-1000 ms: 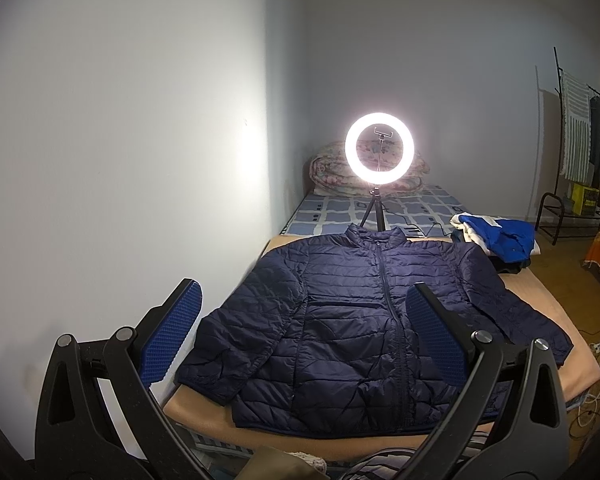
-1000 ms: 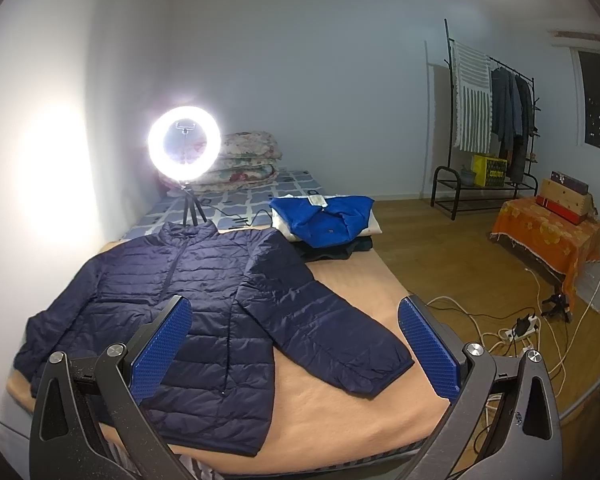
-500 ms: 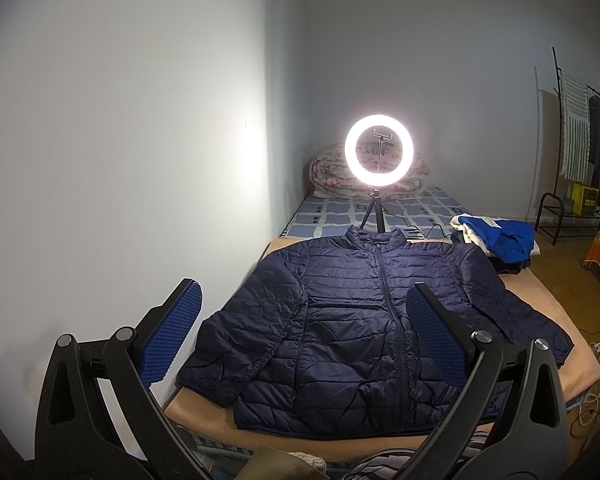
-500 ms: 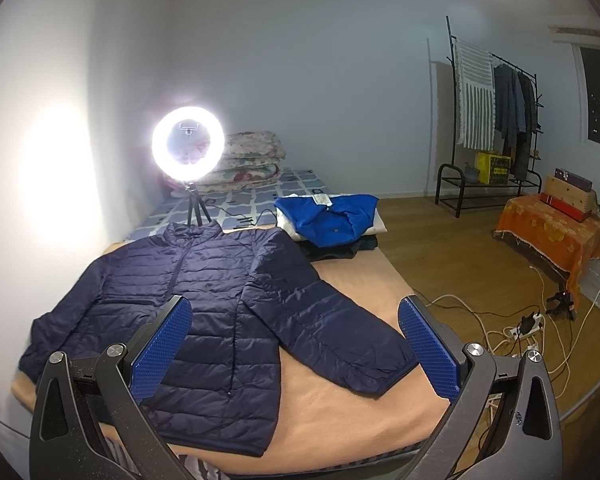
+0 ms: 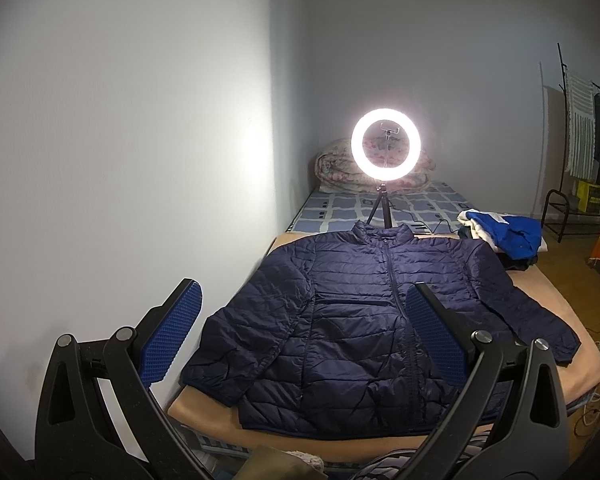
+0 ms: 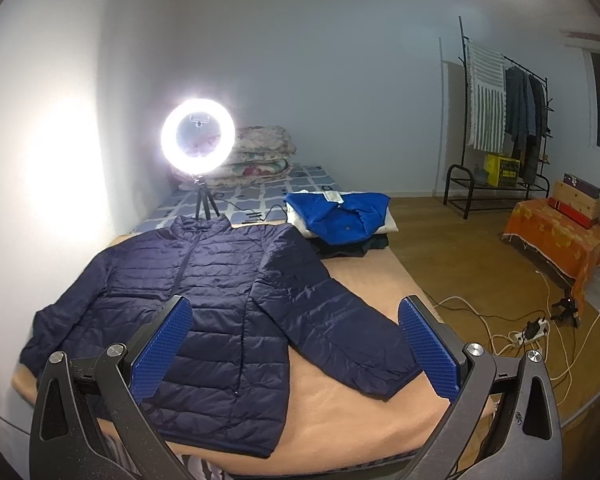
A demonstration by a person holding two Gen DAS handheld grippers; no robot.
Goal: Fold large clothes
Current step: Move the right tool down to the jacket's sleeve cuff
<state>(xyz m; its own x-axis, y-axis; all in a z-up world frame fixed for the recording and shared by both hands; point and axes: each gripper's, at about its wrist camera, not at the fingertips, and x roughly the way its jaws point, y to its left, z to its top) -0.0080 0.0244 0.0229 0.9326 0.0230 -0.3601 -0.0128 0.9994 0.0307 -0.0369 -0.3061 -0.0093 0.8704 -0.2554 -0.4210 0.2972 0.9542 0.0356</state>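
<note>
Two tools: both spread wide, nothing between the blue ribbed pads, both held above the near edge of the bed
left tool (image 5: 300, 330): jaws apart, empty; hovers over the jacket's near left half, not touching it
right tool (image 6: 296, 350): jaws apart, empty; hovers over the jacket's right sleeve and hem, clear of the fabric
jacket: navy blue quilted puffer jacket (image 5: 364, 312), zipped, front up, lying flat on the bed, collar toward the ring light, hem toward the tools; both sleeves spread outward and down
right sleeve (image 6: 336, 320): angled out over the blanket, cuff near the bed's right edge
left sleeve (image 5: 248, 324): runs along the wall side, cuff near the near-left corner of the bed
bed: tan fleece blanket over the bed (image 6: 340, 420) under the jacket; blue-and-white checked sheet (image 5: 416, 208) beyond it
ring light: lit white ring light on a small black tripod (image 5: 385, 145), standing just behind the collar
clothes pile: folded bright blue and white garments on dark ones (image 6: 340, 216), on the bed just beyond the jacket's right shoulder
bedding: rolled floral quilts (image 6: 260, 156) at the far end of the bed against the wall
rack: black metal clothes rack with hanging garments (image 6: 500, 120) by the far right wall
floor: wooden floor (image 6: 460, 260) with white cables and a power strip (image 6: 534, 330); orange cloth-covered low stand with boxes (image 6: 556, 232) at right
</note>
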